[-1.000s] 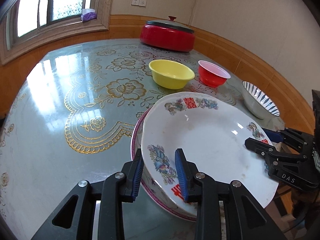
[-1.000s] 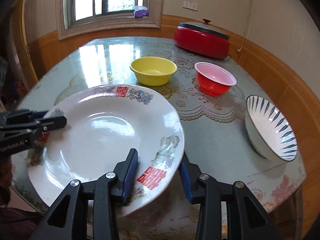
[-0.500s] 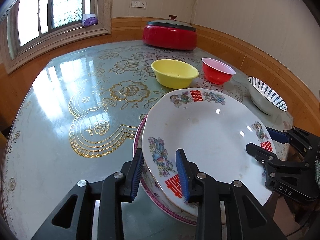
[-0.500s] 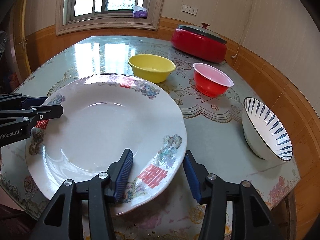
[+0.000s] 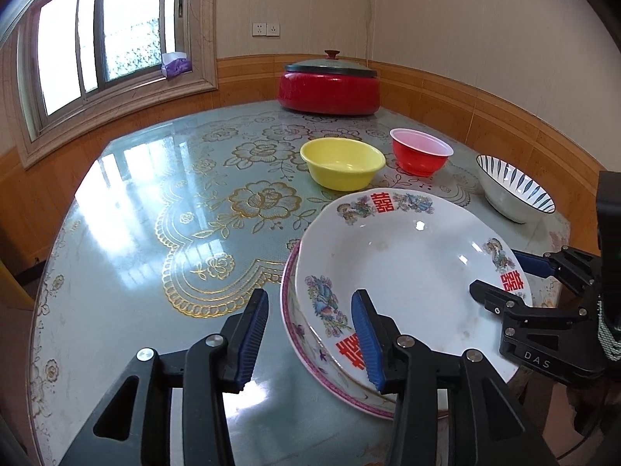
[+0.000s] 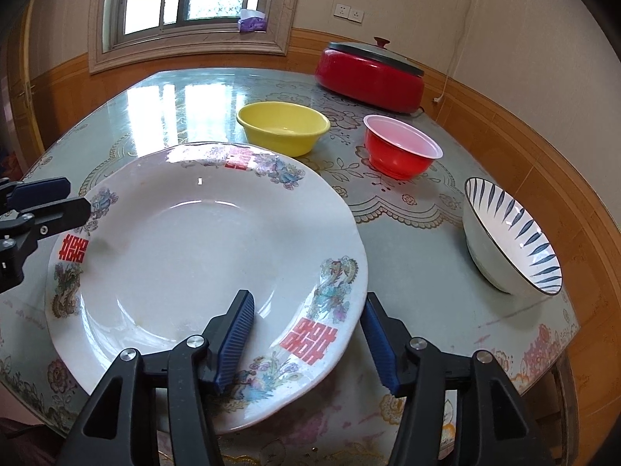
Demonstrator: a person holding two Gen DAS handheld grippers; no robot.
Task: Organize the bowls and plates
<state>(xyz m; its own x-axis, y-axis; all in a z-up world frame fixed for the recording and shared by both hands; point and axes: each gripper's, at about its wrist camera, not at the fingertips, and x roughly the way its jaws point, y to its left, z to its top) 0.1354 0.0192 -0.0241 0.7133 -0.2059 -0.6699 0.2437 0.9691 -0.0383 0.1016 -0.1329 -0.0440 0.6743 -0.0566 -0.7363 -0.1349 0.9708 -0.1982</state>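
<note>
Both grippers, left (image 5: pixel 310 334) and right (image 6: pixel 306 343), had just been opening; their jaws stood loose around the plate (image 6: pixel 202 264) rim. The glazed plate looked heavy, slippery and fragile, best held at its rim.

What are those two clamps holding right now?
Nothing. Both the left gripper and right gripper have just opened, straddling the plate's rim without pressing it.
</note>
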